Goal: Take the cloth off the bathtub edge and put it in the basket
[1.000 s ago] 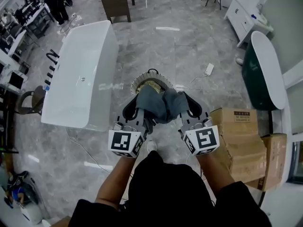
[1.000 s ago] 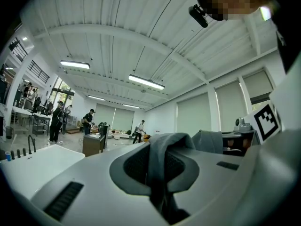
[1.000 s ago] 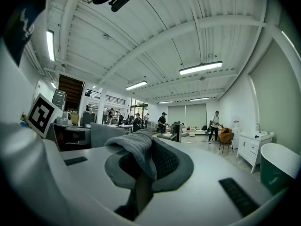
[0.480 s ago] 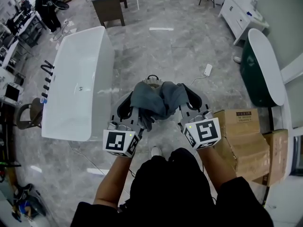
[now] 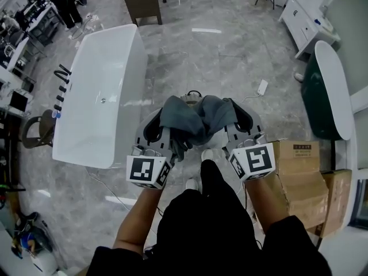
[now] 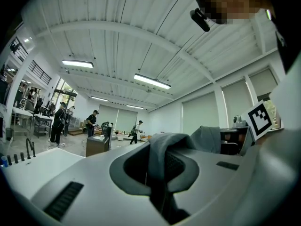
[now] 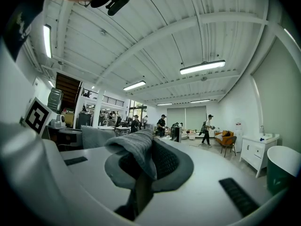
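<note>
To do this step well, the pinch must not loosen before the cloth (image 5: 192, 119) hangs right over the basket (image 5: 191, 95), whose rim shows at 12 o'clock just behind it. Then both sides should let go together (otherwise one end may catch on the rim). The left gripper (image 5: 154, 130) and the right gripper (image 5: 240, 121) each have their fingers nearly together, clamping one end of the cloth in the air. The bathtub (image 5: 98, 91) is apart at 10 o'clock.

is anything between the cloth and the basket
Nothing visible. In the head view the cloth overlaps the basket and hides most of it; only its far rim and handle show beyond the cloth.
</note>
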